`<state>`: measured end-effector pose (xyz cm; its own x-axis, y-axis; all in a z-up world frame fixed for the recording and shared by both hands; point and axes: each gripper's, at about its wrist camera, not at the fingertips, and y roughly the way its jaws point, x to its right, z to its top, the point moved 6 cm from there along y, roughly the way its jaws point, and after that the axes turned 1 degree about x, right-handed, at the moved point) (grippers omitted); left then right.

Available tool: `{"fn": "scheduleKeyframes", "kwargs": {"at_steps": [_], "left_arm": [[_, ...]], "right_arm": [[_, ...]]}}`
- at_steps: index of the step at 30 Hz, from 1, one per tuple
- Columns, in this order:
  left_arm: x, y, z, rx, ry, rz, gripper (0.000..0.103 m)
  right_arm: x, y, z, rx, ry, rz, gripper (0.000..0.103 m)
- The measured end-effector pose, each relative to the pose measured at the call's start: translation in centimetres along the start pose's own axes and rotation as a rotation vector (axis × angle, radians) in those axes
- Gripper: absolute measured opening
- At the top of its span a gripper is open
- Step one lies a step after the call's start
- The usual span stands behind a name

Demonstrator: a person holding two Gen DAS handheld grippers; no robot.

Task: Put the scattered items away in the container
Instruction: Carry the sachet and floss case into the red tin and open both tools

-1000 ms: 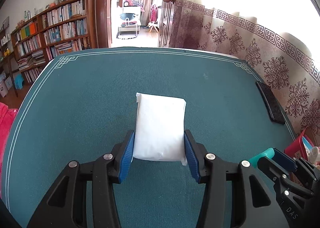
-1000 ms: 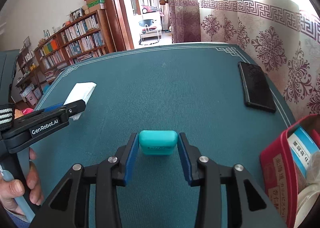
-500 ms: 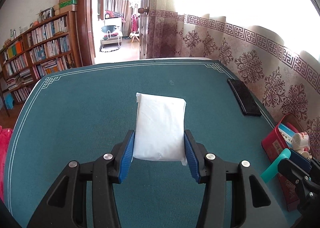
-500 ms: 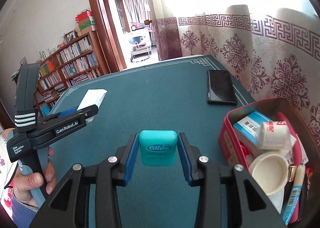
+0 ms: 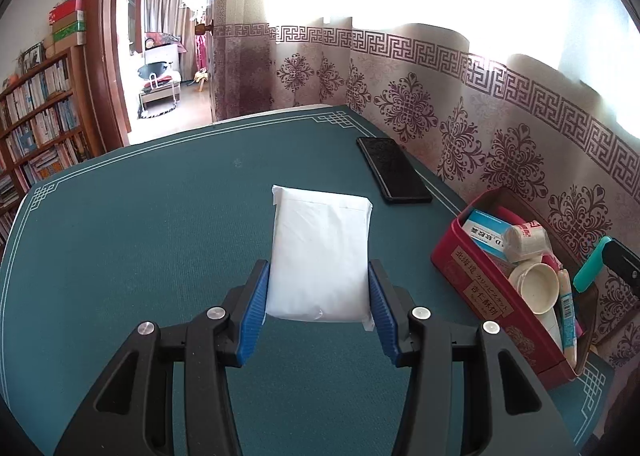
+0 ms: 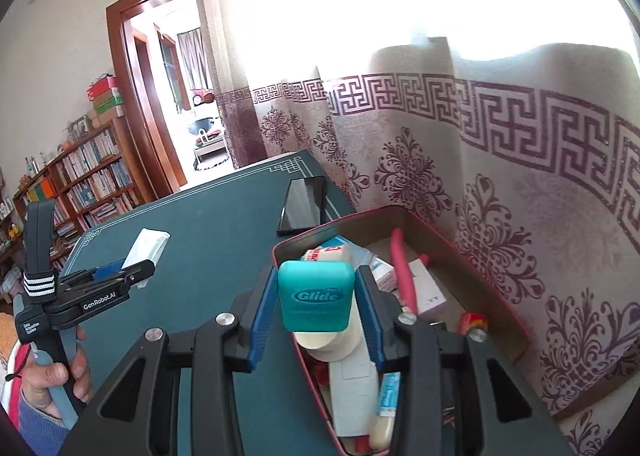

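**Entry: two items held, one over the tin**

Setting: green baize table (image 5: 120, 256) with white border lines, set against a patterned curtain (image 6: 500, 196); bookshelves (image 5: 36, 116) and an open doorway lie beyond.

Right claw (image 6: 316, 298): closed on a teal floss box (image 6: 316, 296), lettered "Glide", which is pinched between the blue pads at its two sides. It hangs above the near end of the red tin (image 6: 404, 212). Directly beneath it lie a cream round lid and a tube; further in, a bandage roll, small cartons and a pink stick. The tin looks fairly full.

Left claw (image 5: 318, 294): closed on a white packet (image 5: 320, 252), gripped at its near end, with most of its length projecting ahead. Ahead and to its right sits the red tin, apart from the packet; beyond the packet, a black phone (image 5: 394, 170) lies flat on the table.

Handling note (judgement): the floss box appears ready to release. Lower it close over the cream lid before parting the pads, so that it does not bounce out over the rim. The packet should follow, laid flat across the top; it is soft and may sag.
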<state>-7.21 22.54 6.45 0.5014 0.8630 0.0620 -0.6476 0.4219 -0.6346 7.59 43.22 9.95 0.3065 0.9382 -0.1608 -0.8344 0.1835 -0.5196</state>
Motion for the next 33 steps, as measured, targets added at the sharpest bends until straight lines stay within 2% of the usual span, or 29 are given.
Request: {"fn": "scheduleKeyframes", "kwargs": {"at_steps": [8, 14, 18, 19, 21, 22, 23, 33], "left_arm": [[8.3, -1.9, -0.3, -0.014, 0.139, -0.155, 0.051], [14.0, -2.5, 0.3, -0.028, 0.182, -0.292, 0.051], [16.9, -2.1, 0.1, -0.047, 0.218, -0.323, 0.051], [17.5, -1.9, 0.0, -0.050, 0.228, -0.328, 0.051], [18.6, -1.6, -0.1, -0.058, 0.241, -0.336, 0.051], [19.1, -1.3, -0.2, -0.065, 0.246, -0.337, 0.051], [19.5, -1.1, -0.4, -0.072, 0.250, -0.340, 0.051], [21.7, 1.4, -1.1, -0.144, 0.226, -0.385, 0.053]], "right_arm": [[5.6, -0.2, -2.3, -0.095, 0.043, -0.093, 0.043], [7.2, 1.0, -3.5, -0.158, 0.067, -0.070, 0.043], [8.1, 1.6, -3.6, -0.180, 0.074, -0.067, 0.045], [8.3, 1.6, -3.6, -0.182, 0.080, -0.065, 0.049], [8.8, 1.3, -3.5, -0.171, 0.093, -0.061, 0.066], [9.0, 0.9, -3.5, -0.159, 0.095, -0.061, 0.079], [9.0, 0.5, -3.5, -0.146, 0.092, -0.062, 0.082], [9.2, -1.5, -5.6, -0.156, 0.002, -0.125, 0.082]]}}
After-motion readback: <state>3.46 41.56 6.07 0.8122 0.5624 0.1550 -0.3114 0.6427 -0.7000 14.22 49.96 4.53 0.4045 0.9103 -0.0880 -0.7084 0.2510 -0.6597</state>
